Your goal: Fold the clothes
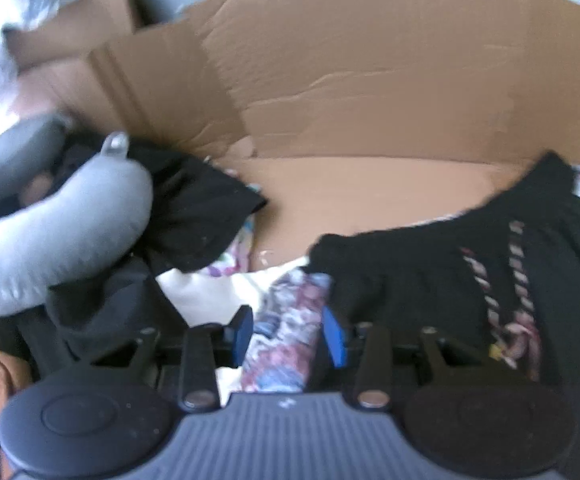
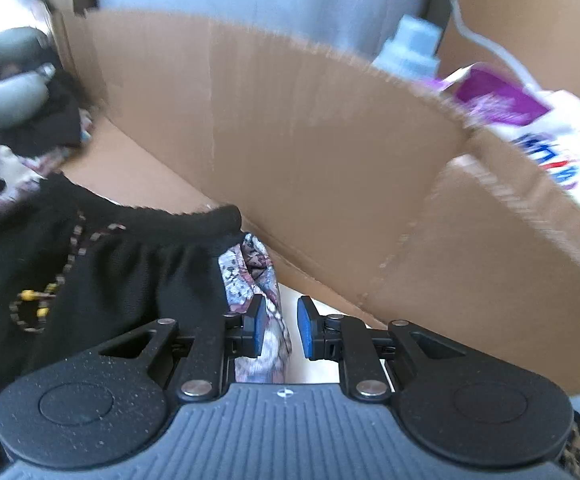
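Soft daylight, motion blur, fisheye-warped edges, left glare.

- Blue pads (image 1: 333, 334) are showing on the black fingers of the left gripper (image 1: 288, 332), with a patterned cloth (image 1: 286, 340) of pink, blue and white lying between them.
- Just right of it, a black garment (image 1: 417, 280) is showing a pink-and-white braided cord (image 1: 519, 280).
- Far left, a grey neck pillow (image 1: 58, 236) is lying against another black cloth (image 1: 198, 208).
- Ahead, brown cardboard (image 1: 369, 80) is standing.
- Beyond the right gripper (image 2: 282, 328), a purple packet (image 2: 497, 100) is showing.

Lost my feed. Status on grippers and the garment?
Left gripper open over patterned cloth. Right gripper open, nothing gripped. Black garment lies loose. Neck pillow and cardboard box crowd the space.
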A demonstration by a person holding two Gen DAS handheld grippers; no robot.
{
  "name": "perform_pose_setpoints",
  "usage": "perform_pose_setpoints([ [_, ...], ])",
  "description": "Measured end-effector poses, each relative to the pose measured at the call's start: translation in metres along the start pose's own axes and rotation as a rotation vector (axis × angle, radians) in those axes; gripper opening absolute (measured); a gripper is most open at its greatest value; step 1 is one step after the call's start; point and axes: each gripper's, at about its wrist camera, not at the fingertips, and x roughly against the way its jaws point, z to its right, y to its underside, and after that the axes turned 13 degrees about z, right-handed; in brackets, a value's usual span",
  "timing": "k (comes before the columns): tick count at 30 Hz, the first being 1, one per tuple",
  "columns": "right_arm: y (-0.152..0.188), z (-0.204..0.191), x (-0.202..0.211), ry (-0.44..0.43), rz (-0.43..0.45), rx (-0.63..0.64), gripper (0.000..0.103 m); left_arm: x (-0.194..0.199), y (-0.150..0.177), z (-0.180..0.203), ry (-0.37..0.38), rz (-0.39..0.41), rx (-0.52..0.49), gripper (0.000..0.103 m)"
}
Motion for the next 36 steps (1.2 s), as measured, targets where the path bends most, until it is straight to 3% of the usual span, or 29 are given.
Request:
perform_pose_setpoints([
  [13,0.002,0.005,0.131,-0.034,0.037,0.071,0.024,0.099,0.012,0.035,0.101,0.045,-0.015,0.043],
  [17,0.015,0.007,0.161,-0.033,0.030,0.059,0.031,0.121,0.024,0.039,0.117,0.044,0.016,0.045],
  [21,0.039,0.011,0.187,-0.031,0.029,0.018,0.032,0.141,0.042,0.043,0.141,0.032,0.060,0.045],
  [29,0.122,0.011,0.234,0.026,0.026,-0.020,0.032,0.172,0.093,0.063,0.188,0.026,0.119,0.045],
  [36,0.160,0.010,0.261,0.071,0.027,-0.093,0.032,0.193,0.129,0.084,0.245,-0.014,0.148,0.046],
])
